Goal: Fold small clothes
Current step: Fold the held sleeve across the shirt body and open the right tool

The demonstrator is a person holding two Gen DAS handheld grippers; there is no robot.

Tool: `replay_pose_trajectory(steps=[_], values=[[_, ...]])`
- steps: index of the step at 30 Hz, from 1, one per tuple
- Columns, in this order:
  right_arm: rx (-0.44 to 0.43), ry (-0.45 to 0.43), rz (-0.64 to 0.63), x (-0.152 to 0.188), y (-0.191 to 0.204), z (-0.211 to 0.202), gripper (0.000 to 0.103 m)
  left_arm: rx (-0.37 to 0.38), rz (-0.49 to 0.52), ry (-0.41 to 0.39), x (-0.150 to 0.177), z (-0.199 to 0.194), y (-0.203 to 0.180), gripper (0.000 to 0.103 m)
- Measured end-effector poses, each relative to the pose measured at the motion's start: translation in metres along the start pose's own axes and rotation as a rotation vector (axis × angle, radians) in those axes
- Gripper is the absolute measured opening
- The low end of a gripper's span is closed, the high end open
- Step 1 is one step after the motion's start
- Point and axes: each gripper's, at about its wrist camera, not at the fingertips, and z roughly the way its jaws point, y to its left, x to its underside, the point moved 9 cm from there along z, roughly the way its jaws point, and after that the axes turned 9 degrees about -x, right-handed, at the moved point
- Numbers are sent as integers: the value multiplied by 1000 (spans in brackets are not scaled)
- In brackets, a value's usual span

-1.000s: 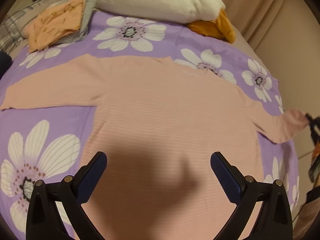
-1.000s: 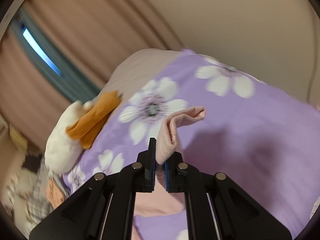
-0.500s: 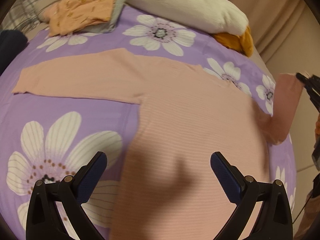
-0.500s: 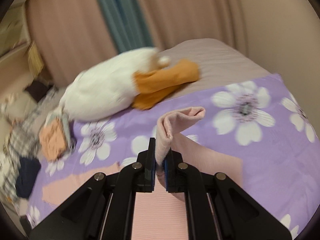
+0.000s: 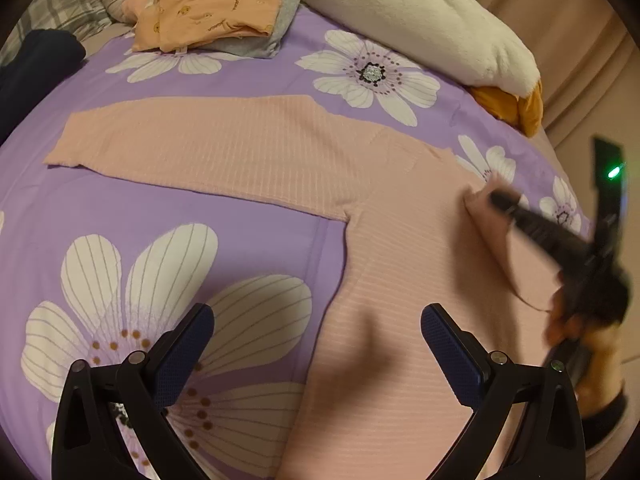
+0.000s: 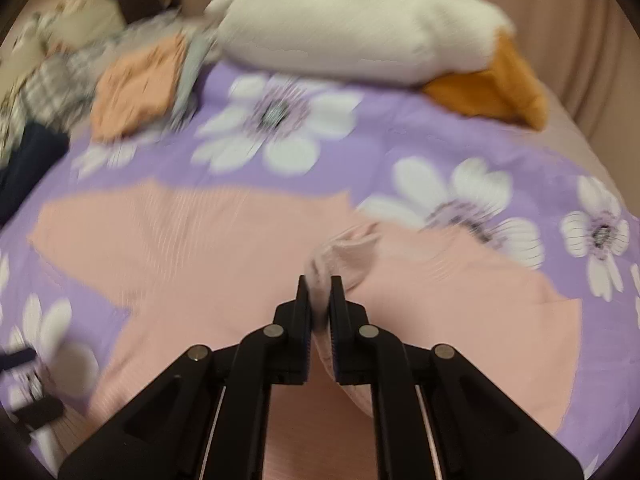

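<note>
The right gripper [image 6: 319, 280] has the cuff [image 6: 344, 254] of a pink top's sleeve between its two black jaws. The jaws have just been opening a little; the gap is still narrow and the cloth fills it, bunched and standing up past the fingertips. The right wrist view is blurred, so whether the pads still press the cuff is hard to judge; they appear to touch it on both sides. In the left wrist view the same gripper [image 5: 498, 200] shows as a dark smear coming in from the right, its tip at the cuff, which is folded in over the chest of the top.

The left gripper [image 5: 316, 320] is wide open and holds nothing. Its blue-padded fingers [image 5: 182, 356] hang above the lower part of the top, one over the cover and one over the pink cloth.

The top [image 5: 400, 280] lies flat on a purple bed cover [image 5: 140, 208] printed with large white flowers. Its other sleeve [image 5: 200, 144] stretches straight out to the left, flat on the cover.

At the far end of the bed lies a white plush pillow [image 5: 420, 20] with an orange part [image 5: 516, 108]. Left of it sits a stack of folded clothes [image 5: 216, 4], orange on top of grey. A dark garment [image 5: 32, 64] lies at the left edge.
</note>
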Motion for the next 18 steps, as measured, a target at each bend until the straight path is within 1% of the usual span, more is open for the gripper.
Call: replay_pose_trajectory(steps=[1, 2, 3, 4, 6, 8, 9, 10, 11, 13, 14, 15, 16, 17, 18], values=[[-14, 34, -17, 8, 6, 10, 23, -2, 1, -1, 1, 0, -2, 102], [-28, 54, -20, 13, 9, 14, 43, 1, 4, -5, -1, -1, -4, 102], [-58, 71, -17, 18, 13, 17, 59, 8, 7, -10, -3, -2, -5, 102], [-102, 70, -7, 21, 18, 16, 62, 15, 11, -11, -4, -2, -11, 102], [-196, 41, 7, 21, 23, 5, 62, 43, 20, -16, -9, -3, -20, 102], [-261, -20, 46, 17, 15, -17, 63, 66, 34, -9, -14, -3, -33, 102], [-301, -64, 85, 15, 4, -33, 66, 80, 40, -11, -17, -3, -39, 102], [-319, -91, 113, 15, -4, -43, 67, 104, 52, -21, -22, -4, -50, 102], [-331, -131, 174, 17, -26, -57, 67, 122, 59, -25, -25, -4, -57, 102], [-316, -147, 260, 28, -59, -68, 66, 182, 76, -27, -33, -2, -82, 102], [-296, -148, 289, 35, -74, -70, 63, 207, 85, -26, -36, -1, -92, 102], [-270, -152, 316, 41, -89, -71, 55, 235, 96, -24, -38, 1, -103, 102], [-243, -149, 352, 51, -109, -73, 50, 268, 115, -20, -41, 4, -121, 102], [-234, -147, 378, 58, -120, -73, 44, 292, 129, -15, -42, 7, -133, 102], [-231, -149, 415, 66, -132, -74, 39, 313, 141, -10, -43, 11, -145, 102]])
